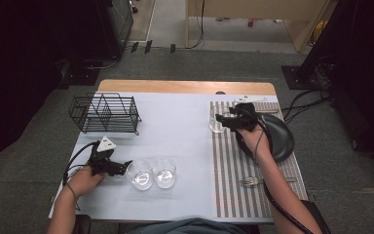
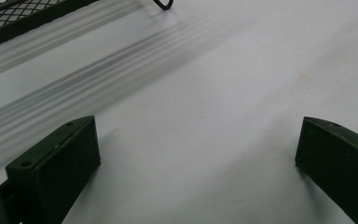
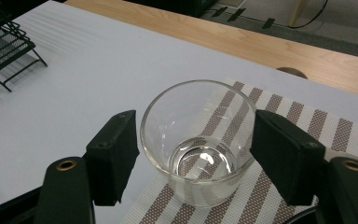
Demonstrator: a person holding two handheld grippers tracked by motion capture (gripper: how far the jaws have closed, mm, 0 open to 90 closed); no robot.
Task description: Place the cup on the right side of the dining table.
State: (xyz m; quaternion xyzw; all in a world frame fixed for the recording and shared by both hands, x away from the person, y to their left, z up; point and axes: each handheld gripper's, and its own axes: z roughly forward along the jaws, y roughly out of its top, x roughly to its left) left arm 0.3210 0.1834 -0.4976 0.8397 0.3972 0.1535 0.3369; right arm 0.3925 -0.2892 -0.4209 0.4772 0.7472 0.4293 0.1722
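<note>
A clear empty glass [image 1: 215, 126] [image 3: 198, 140] stands upright on the far left corner of a striped placemat [image 1: 233, 195] [image 3: 284, 109]. My right gripper [image 1: 224, 120] [image 3: 193, 149] reaches it from the right with a jaw on each side. A thin gap shows at the left pad [image 3: 116, 149], so the jaws stand open around the glass. Two more clear glasses [image 1: 139, 174] [image 1: 164, 172] stand side by side near the table's front. My left gripper [image 1: 124, 167] [image 2: 196, 154] lies just left of them, open, with bare white table between its jaws.
A black wire rack [image 1: 106, 113] [image 2: 9, 18] [image 3: 2, 51] stands at the far left of the white table. A black plate [image 1: 278, 139] lies on the placemat under the right forearm, and a fork [image 1: 249, 182] lies nearer the front. The wooden table edge [image 3: 270, 46] runs behind the mat.
</note>
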